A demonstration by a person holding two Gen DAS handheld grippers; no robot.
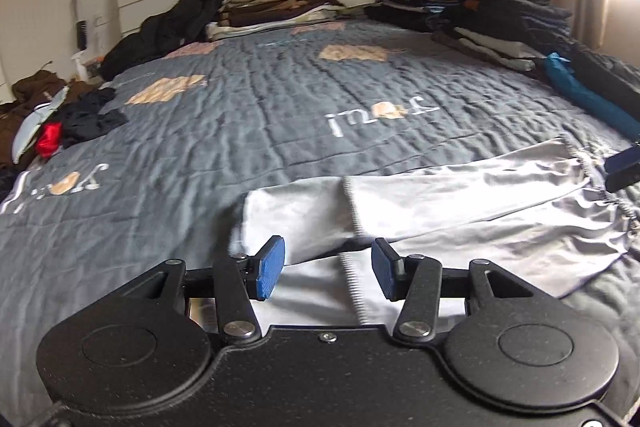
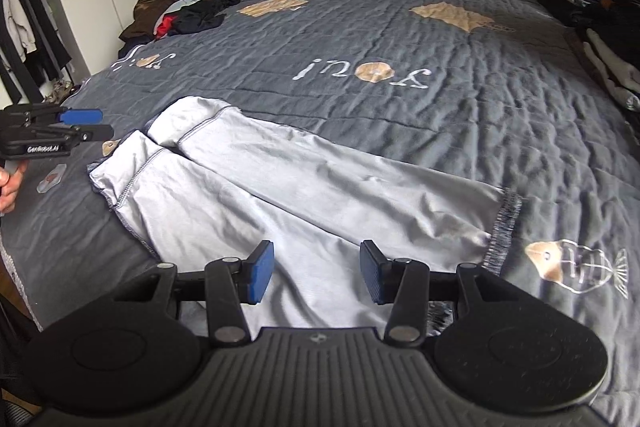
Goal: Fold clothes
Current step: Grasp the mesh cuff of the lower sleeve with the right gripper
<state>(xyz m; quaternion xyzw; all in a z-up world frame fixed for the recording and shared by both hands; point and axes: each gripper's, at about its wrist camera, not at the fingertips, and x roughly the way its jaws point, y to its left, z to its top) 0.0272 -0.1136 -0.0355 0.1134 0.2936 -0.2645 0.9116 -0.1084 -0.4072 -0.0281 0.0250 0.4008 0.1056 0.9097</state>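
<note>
Two black handheld grippers with blue pads, both with jaws apart and holding nothing: left gripper (image 1: 328, 273) at lower centre of the left wrist view, right gripper (image 2: 317, 277) at lower centre of the right wrist view. One pale grey satin garment (image 2: 280, 183), folded lengthwise with stitched hems, lies flat on a dark grey quilted bedspread (image 2: 400, 39) just beyond both grippers. Several stacks of folded clothes (image 1: 276, 7) along the headboard at upper frame. One loose heap of dark clothing (image 1: 86, 117) at left edge.
</note>
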